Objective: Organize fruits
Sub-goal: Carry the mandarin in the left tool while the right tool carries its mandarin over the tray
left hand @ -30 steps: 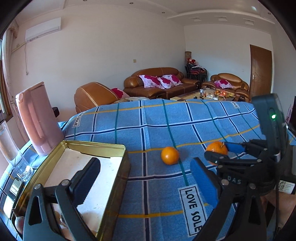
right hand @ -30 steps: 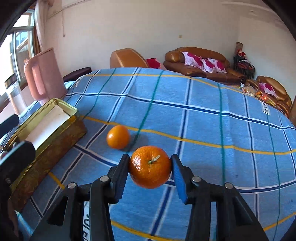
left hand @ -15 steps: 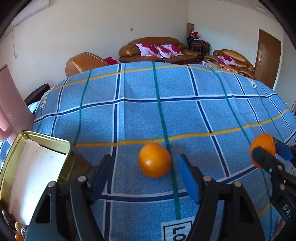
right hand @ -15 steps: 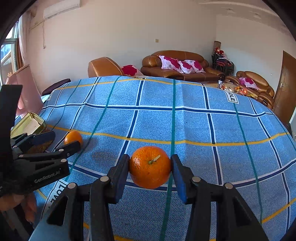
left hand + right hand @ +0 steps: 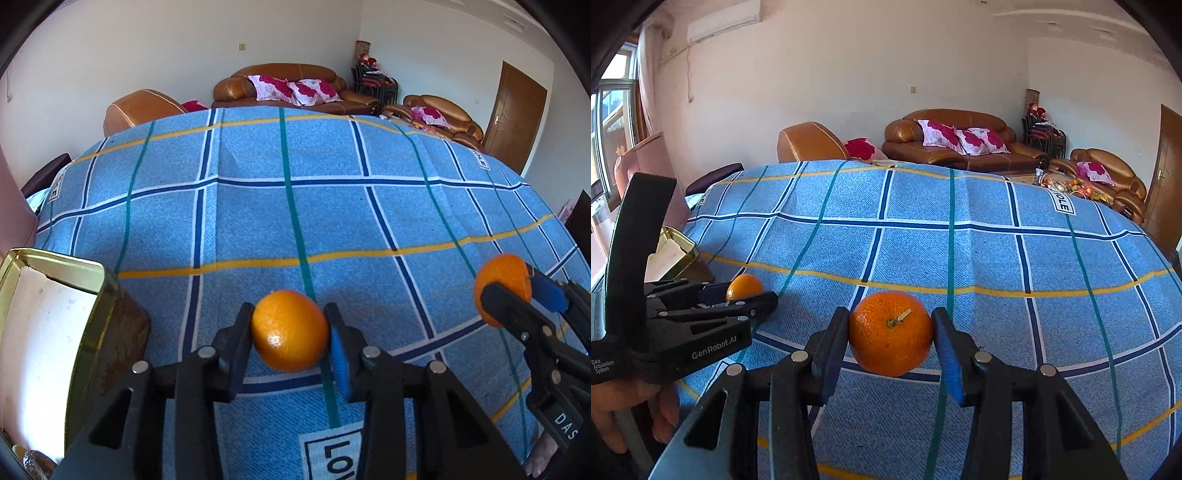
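My left gripper (image 5: pixel 290 332) is shut on an orange (image 5: pixel 290 329) low over the blue checked tablecloth (image 5: pixel 258 206). It also shows at the left of the right wrist view (image 5: pixel 753 290) with that orange (image 5: pixel 744 286) between its fingers. My right gripper (image 5: pixel 890 334) is shut on a second orange (image 5: pixel 891 332) with a short stem and holds it above the cloth. This gripper (image 5: pixel 517 291) and its orange (image 5: pixel 502 280) show at the right of the left wrist view. A gold tin box (image 5: pixel 92 295) with a white lining stands to the left of the left gripper.
A pink kettle (image 5: pixel 646 162) stands behind the tin at the table's left edge. Brown sofas (image 5: pixel 953 144) and a door (image 5: pixel 515 110) lie beyond the far edge. A "LOVE" label (image 5: pixel 332 454) is sewn on the cloth near me.
My left gripper moved forward around the loose orange and shut on it. My right gripper kept its orange and swung to the right, away from the tin.
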{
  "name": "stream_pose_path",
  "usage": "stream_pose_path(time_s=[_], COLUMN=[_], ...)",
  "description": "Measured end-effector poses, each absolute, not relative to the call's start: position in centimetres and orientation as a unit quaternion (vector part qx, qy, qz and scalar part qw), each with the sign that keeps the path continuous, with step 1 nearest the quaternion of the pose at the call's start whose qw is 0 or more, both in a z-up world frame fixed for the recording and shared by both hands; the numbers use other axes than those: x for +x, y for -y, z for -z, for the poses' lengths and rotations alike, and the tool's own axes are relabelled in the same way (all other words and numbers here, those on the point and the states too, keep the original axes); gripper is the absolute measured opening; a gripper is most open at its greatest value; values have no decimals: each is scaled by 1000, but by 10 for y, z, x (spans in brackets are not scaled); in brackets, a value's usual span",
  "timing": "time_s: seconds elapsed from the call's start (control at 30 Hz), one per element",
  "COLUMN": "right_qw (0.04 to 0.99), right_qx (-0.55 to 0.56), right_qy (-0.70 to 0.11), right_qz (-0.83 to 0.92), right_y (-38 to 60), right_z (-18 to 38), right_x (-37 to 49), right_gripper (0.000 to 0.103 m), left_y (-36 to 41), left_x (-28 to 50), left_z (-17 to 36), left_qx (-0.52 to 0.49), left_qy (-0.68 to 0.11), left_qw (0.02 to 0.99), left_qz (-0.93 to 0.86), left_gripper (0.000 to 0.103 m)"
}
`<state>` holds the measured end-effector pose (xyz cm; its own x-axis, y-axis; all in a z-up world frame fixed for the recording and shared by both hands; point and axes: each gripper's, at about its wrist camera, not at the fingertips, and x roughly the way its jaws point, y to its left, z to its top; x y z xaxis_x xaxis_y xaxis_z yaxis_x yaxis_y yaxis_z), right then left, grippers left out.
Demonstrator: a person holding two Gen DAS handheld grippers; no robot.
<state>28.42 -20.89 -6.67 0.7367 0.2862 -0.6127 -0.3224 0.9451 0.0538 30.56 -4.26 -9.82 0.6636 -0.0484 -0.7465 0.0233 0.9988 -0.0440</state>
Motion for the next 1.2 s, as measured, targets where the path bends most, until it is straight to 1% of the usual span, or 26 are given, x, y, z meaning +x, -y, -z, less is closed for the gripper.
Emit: stream_pose_path(time_s=[0.5, 0.77, 1.2], right_qw=[944, 951, 961], right_qx=[-32, -53, -56], right_qy=[-275, -242, -199], right_qz=[-178, -184, -185], right_y=[207, 201, 202], right_z=[57, 51, 45], right_x=[267, 255, 240], right_gripper=[48, 48, 48], left_y=[46, 49, 48], left_x=[275, 263, 241], left_z=[73, 65, 60], left_qx=[4, 12, 16], left_qy=[-326, -293, -252], left_qw=[945, 955, 967], left_qz=[39, 40, 31], left_gripper=[39, 39, 39])
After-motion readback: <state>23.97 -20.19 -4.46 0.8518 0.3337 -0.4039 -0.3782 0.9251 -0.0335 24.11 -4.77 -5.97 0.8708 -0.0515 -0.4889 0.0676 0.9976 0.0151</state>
